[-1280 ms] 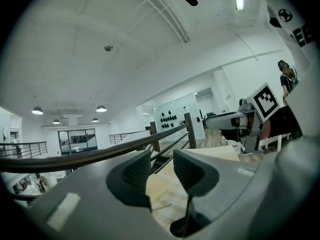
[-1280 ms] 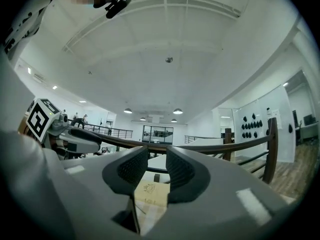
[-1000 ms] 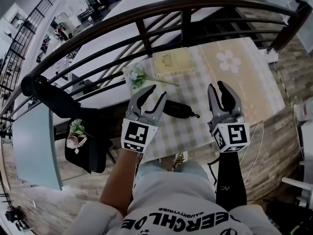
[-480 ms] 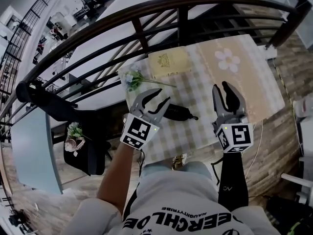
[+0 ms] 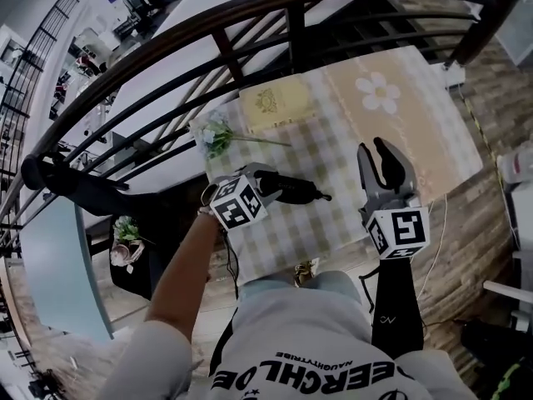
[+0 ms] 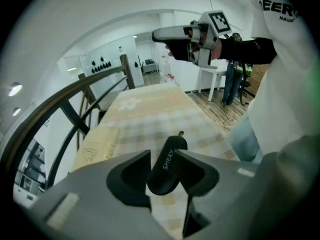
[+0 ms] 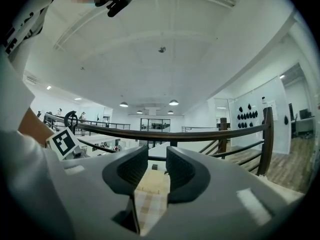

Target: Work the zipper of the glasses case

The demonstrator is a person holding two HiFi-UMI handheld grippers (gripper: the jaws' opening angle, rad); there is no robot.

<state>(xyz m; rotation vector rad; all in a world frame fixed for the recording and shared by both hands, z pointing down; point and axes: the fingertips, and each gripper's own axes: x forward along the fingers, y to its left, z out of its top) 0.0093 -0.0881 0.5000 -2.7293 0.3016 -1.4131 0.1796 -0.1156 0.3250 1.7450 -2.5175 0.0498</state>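
Observation:
The black glasses case [image 5: 298,192] lies on the checked tablecloth [image 5: 333,223], its zipper pull [image 5: 326,197] pointing right. My left gripper [image 5: 271,182] is turned sideways at the case's left end, marker cube up. In the left gripper view the case [image 6: 167,166] fills the gap between both jaws of the left gripper [image 6: 162,154], which is shut on it; the zipper pull [image 6: 181,133] sticks out at the far end. My right gripper [image 5: 376,147] hovers to the right of the case, apart from it. In its own view the right gripper [image 7: 157,156] stands slightly open and empty.
A yellow box [image 5: 276,105] and an artificial flower sprig [image 5: 215,133] lie behind the case. A beige mat with a daisy [image 5: 379,92] covers the table's right part. A dark curved railing [image 5: 291,7] runs along the far side. The near table edge is by my legs.
My left gripper has swung right and rolled over, coming down onto the case's left end and closing round it. The right gripper has barely moved.

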